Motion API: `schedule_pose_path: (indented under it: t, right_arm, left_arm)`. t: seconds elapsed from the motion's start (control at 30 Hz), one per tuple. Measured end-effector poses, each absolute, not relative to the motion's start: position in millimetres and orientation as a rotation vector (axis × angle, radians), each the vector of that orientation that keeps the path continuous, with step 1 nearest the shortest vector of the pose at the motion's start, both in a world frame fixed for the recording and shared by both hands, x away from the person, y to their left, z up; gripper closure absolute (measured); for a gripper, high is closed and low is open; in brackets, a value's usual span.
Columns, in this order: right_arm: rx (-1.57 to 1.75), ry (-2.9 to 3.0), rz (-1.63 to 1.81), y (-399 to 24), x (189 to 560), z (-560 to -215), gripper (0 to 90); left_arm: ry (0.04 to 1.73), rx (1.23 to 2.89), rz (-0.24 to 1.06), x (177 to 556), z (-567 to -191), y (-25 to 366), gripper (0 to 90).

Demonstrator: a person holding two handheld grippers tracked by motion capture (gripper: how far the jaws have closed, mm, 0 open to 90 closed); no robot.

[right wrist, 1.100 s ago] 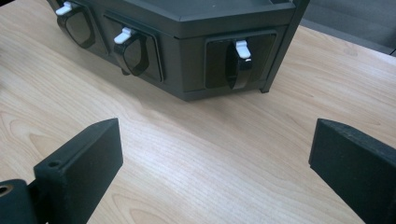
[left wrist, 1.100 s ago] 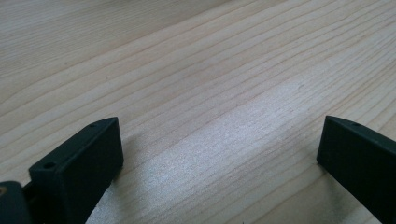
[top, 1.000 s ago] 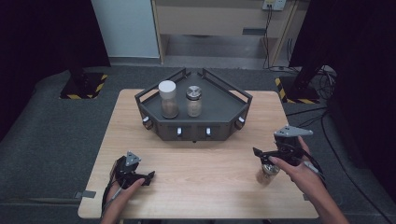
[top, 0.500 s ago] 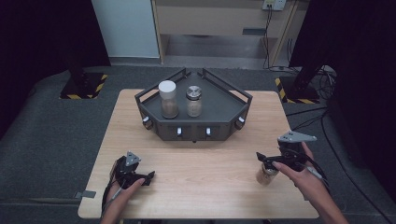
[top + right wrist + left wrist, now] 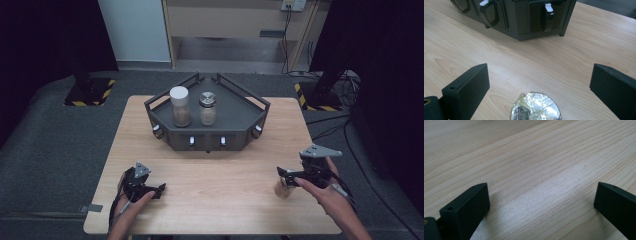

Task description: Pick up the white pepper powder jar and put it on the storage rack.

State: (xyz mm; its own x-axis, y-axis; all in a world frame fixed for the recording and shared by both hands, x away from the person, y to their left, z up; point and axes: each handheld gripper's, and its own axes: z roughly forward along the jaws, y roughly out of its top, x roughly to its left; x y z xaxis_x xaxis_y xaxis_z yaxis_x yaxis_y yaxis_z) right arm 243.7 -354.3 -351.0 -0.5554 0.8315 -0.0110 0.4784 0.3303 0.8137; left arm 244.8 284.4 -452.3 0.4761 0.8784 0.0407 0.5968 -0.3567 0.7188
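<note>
Lowered since the earlier frames, the right gripper (image 5: 289, 179) now sits close over the bench (image 5: 230, 170), with a small jar (image 5: 283, 188) standing upright there. Jar's shiny lid (image 5: 536, 107) lies between the jaws, which are spread wide and not touching it. Dark tray (image 5: 235, 122) well beyond the jar carries two other jars. Left gripper (image 5: 150, 189) rests far left of the jar, jaws wide over bare wood.

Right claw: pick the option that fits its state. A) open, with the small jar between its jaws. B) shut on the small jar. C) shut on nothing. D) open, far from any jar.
A: in the right gripper view the right claw has its jaws spread wide, with the shiny-lidded small jar standing between them, untouched.
</note>
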Motion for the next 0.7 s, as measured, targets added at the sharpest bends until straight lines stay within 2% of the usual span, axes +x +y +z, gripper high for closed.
schedule_pose_path:
  t: [0.7]
  right_arm:
    - [1.184,2.172,1.098,-367.2,232.0,-360.9,2.6]
  left_arm:
    - [1.216,2.083,0.566,244.7,-452.3,284.4,0.0]
